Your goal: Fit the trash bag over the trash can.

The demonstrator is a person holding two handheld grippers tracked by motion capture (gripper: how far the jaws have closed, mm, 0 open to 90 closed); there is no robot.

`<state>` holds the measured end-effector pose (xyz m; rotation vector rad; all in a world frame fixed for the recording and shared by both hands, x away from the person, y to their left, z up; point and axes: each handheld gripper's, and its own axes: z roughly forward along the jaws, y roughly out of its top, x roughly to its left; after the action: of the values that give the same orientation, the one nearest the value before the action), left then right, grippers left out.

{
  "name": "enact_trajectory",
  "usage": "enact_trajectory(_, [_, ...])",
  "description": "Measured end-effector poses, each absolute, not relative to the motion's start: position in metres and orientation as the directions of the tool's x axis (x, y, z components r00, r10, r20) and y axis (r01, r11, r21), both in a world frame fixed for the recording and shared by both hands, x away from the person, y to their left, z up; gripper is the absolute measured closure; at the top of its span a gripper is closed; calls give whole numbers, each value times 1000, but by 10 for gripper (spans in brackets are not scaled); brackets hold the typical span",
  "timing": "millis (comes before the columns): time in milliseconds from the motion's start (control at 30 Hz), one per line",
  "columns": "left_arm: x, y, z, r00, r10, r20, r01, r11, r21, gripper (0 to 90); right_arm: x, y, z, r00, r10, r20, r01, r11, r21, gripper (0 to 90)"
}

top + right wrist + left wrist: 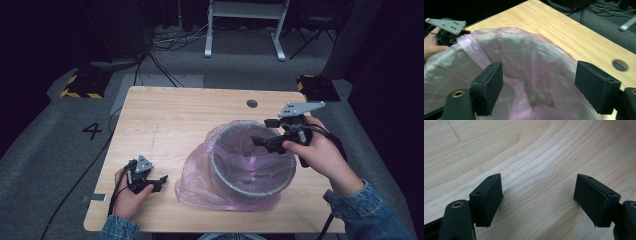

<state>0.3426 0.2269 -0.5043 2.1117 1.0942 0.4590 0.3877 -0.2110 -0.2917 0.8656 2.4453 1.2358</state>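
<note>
A round grey bin (pixel 252 167) stands on the wooden counter (pixel 165 120), right of centre, lined with a pink translucent bag (pixel 200 175) whose edge is folded down over the rim and pools on the counter at the left. Your right gripper (pixel 261 142) hovers over the bin's far rim, jaws spread with nothing between them. Your left gripper (pixel 159 181) rests low near the counter's front left, jaws spread and empty, just beside the bag's skirt. To seat the liner well, I would pinch a loose fold at the far rim and pull it outward and down, without tipping the bin.
</note>
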Motion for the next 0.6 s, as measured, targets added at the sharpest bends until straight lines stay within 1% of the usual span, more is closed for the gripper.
enact_trajectory(200, [344,226,-504,578,816,-11,566,-392,725,226,384,-243,-289,-741,671,5,392,426,815,230])
enact_trajectory(400, [345,225,-504,576,817,-10,569,-392,723,215,376,-272,-288,-700,714,10,413,393,821,230])
enact_trajectory(600, [346,224,-505,575,818,-12,570,-390,723,211,368,-299,-295,-661,750,22,441,364,820,229])
